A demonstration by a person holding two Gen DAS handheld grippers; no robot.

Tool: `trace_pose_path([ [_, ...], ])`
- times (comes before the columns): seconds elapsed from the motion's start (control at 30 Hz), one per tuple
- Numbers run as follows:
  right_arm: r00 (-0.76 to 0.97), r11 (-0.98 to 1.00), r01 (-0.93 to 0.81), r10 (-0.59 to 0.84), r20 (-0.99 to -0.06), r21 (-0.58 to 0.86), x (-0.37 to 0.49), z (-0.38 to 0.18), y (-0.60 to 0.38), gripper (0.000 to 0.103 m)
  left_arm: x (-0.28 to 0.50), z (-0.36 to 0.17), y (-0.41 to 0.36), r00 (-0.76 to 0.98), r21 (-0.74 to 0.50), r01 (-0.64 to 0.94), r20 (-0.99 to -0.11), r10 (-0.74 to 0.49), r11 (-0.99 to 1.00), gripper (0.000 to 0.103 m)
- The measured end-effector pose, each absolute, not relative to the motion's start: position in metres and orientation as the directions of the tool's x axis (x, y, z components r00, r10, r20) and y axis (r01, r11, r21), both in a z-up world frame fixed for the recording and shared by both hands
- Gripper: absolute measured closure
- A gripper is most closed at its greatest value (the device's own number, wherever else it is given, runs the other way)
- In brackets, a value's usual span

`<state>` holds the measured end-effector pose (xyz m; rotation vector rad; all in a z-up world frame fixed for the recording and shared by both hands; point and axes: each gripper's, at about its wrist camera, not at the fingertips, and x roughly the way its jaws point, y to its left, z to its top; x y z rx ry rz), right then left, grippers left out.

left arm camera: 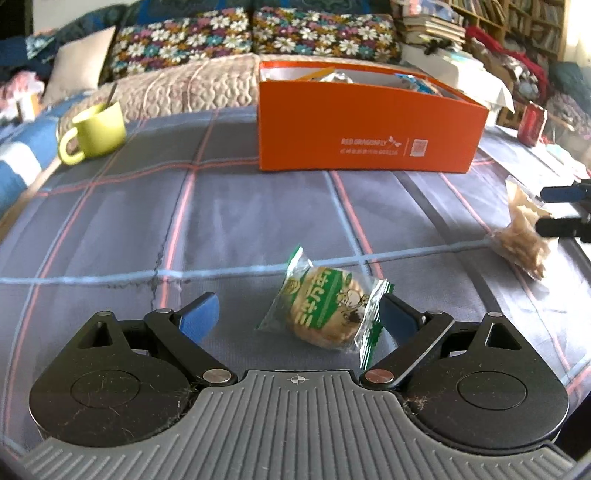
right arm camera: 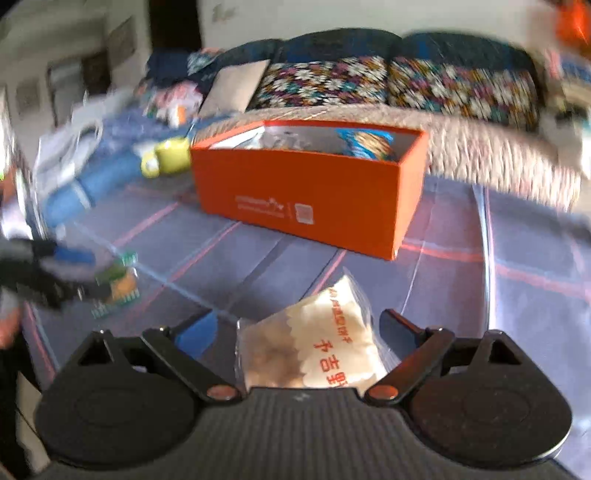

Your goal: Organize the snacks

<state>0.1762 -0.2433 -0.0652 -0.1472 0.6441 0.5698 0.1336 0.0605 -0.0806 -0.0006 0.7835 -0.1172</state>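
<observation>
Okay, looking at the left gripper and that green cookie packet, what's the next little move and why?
Probably close the left gripper on the green cookie packet: the packet lies on the cloth between wide-open fingers, untouched on the left side, and the orange box it likely belongs in sits ahead.

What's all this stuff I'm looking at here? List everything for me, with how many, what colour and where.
Box: one, orange, open, far side of the plaid cloth; wrapped snacks show inside.
Biscuit packet: one, green and clear, on the cloth between the left gripper's fingers.
Snack bag: one, clear with white label and red print, between the right gripper's fingers.
Mug: one, yellow-green, left of the box, a utensil standing in it.
Can: one, red, right of the box.
Plaid cloth: one, grey-blue with red lines, under everything.
Floral cushions: two, behind the box.
Left gripper: black, blue pads, open.
Right gripper: black, blue pads, spread around the bag; grip unclear.
</observation>
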Motion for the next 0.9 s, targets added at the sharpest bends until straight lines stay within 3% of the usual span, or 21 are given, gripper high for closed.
trace_pose_path([
  [0.17, 0.672, 0.806, -0.573, 0.358, -0.649, -0.149, 0.176, -0.080, -0.217, 0.011, 0.131, -0.081, 0.061, 0.706, -0.022, 0.099, -0.703, -0.086, 0.995, 0.033],
  [0.27, 0.684, 0.800, -0.570, 0.333, -0.650, -0.190, 0.174, -0.091, -0.213, 0.010, 0.135, -0.085, 0.062, 0.697, -0.033, 0.094, -0.712, -0.090, 0.995, 0.033],
  [0.37, 0.690, 0.830, -0.540, 0.340, -0.639, -0.141, 0.178, -0.093, -0.218, 0.010, 0.138, -0.090, 0.060, 0.689, -0.037, 0.096, -0.719, -0.093, 0.995, 0.033],
  [0.5, 0.658, 0.880, -0.474, 0.373, -0.654, 0.025, 0.190, -0.106, -0.234, 0.010, 0.139, -0.090, 0.060, 0.690, -0.048, 0.098, -0.717, -0.103, 0.994, 0.032],
  [0.9, 0.674, 0.891, -0.454, 0.352, -0.650, 0.011, 0.186, -0.106, -0.229, 0.010, 0.141, -0.091, 0.061, 0.693, -0.049, 0.110, -0.712, -0.112, 0.993, 0.030],
])
